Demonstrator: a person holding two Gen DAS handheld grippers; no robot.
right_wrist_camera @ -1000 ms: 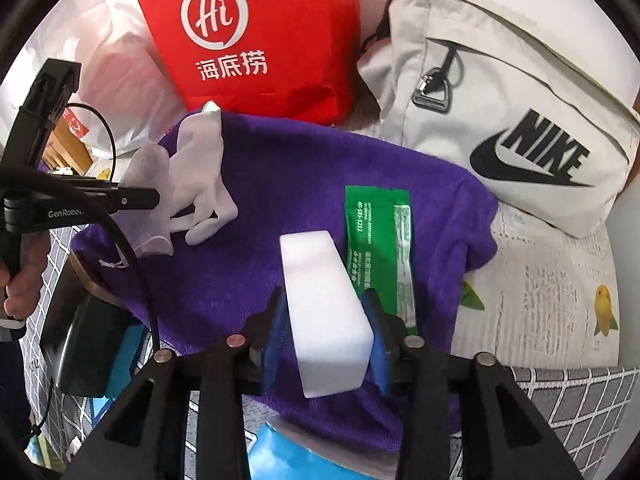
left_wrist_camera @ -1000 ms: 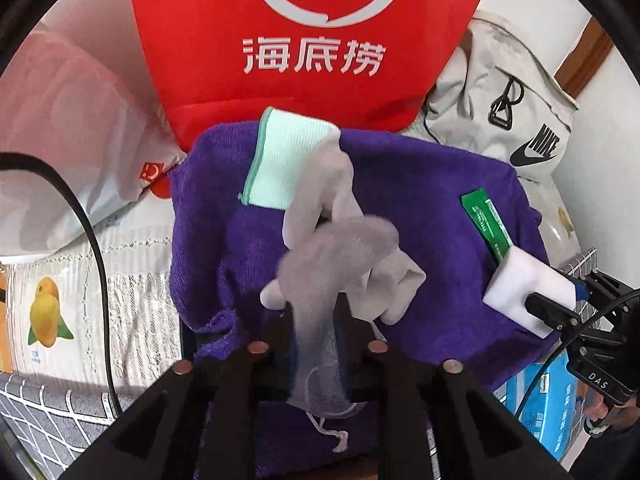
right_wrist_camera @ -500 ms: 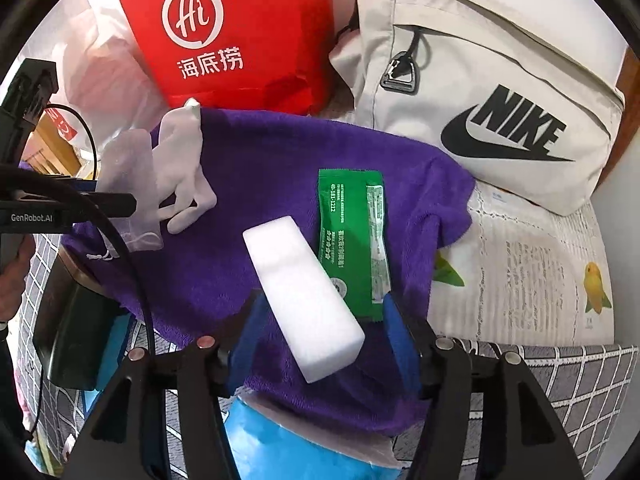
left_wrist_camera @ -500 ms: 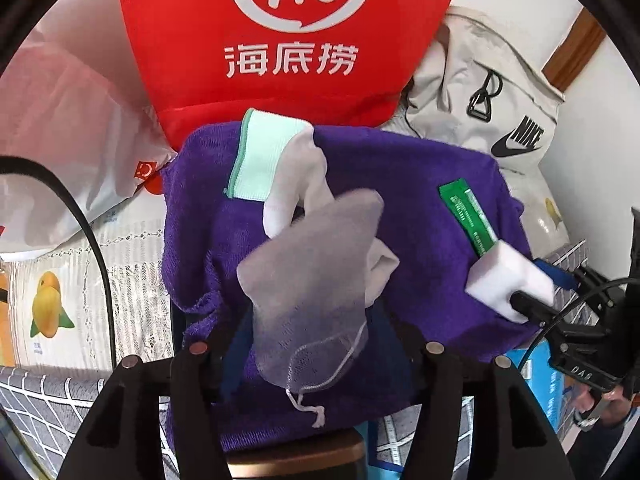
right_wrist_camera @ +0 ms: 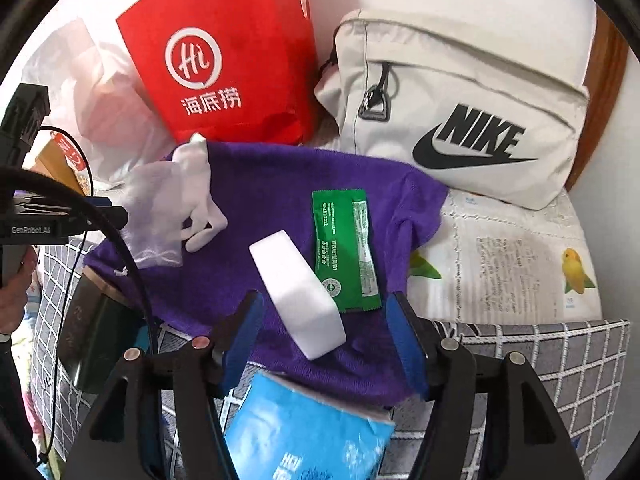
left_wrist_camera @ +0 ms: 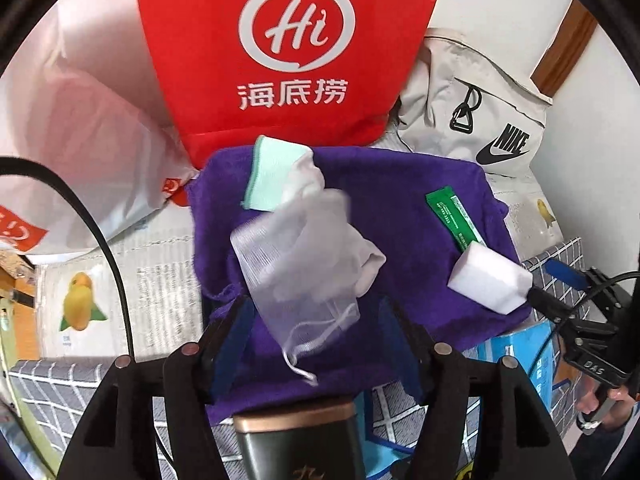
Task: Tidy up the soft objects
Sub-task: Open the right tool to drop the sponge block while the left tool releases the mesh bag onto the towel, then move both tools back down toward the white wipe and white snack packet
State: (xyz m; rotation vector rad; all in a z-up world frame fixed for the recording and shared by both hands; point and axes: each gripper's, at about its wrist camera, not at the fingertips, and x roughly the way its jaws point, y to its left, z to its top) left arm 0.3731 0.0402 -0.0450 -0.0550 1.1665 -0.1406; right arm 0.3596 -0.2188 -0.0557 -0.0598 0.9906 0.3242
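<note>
Grippers, left (left_wrist_camera: pixel 316 336) and right (right_wrist_camera: pixel 326 330), I hold wide apart, empty. Mesh pouch (left_wrist_camera: pixel 296 276), sock (left_wrist_camera: pixel 304 184), sponge (right_wrist_camera: pixel 298 296), green sachet (right_wrist_camera: pixel 346 256) lie on purple towel (right_wrist_camera: pixel 276 200).

The red bag (right_wrist_camera: pixel 224 76) and Nike bag (right_wrist_camera: pixel 452 120) wall the purple towel's (right_wrist_camera: pixel 272 184) far side.

A grey grid-checked cloth surface (right_wrist_camera: pixel 532 344) carries bird-printed newspaper sheets (right_wrist_camera: pixel 516 264), a spread purple terry towel (right_wrist_camera: pixel 260 184), a red paper bag (right_wrist_camera: pixel 224 68), a beige Nike bag (right_wrist_camera: pixel 460 92) and a blue tissue pack (right_wrist_camera: pixel 304 432).
</note>
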